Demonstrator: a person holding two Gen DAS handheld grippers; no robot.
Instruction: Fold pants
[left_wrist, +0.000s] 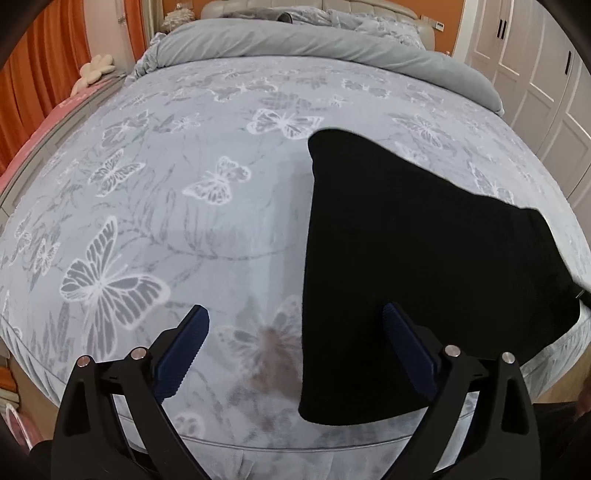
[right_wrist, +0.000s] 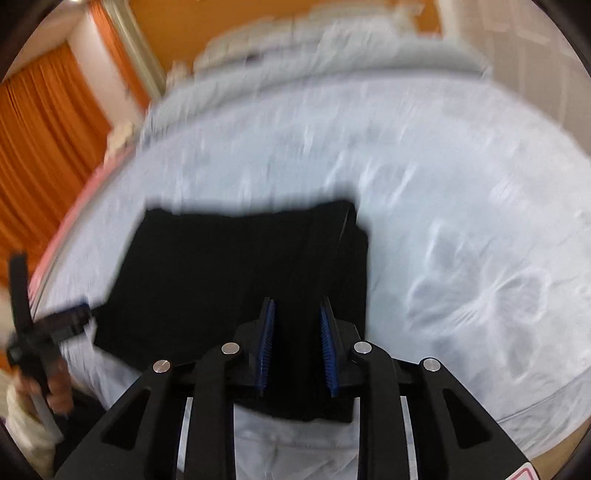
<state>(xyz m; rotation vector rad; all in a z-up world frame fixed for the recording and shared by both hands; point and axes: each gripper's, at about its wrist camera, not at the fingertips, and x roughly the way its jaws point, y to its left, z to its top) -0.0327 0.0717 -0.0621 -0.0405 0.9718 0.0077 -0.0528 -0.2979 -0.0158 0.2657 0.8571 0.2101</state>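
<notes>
The black pants (left_wrist: 413, 266) lie folded flat on the butterfly-print bed cover (left_wrist: 166, 221), near the bed's front edge. My left gripper (left_wrist: 295, 317) is wide open and empty, hovering over the pants' left edge. In the right wrist view, which is motion-blurred, the pants (right_wrist: 229, 273) lie as a dark folded block. My right gripper (right_wrist: 297, 314) hovers above their near edge with the jaws partly open and nothing clearly between them. The left gripper (right_wrist: 48, 328) also shows at the far left of this view, held in a hand.
A rolled grey duvet (left_wrist: 314, 40) lies across the head of the bed. Orange curtains (left_wrist: 40, 74) hang on the left and white wardrobe doors (left_wrist: 535, 74) stand on the right. The bed's front edge (left_wrist: 295, 443) runs just below the grippers.
</notes>
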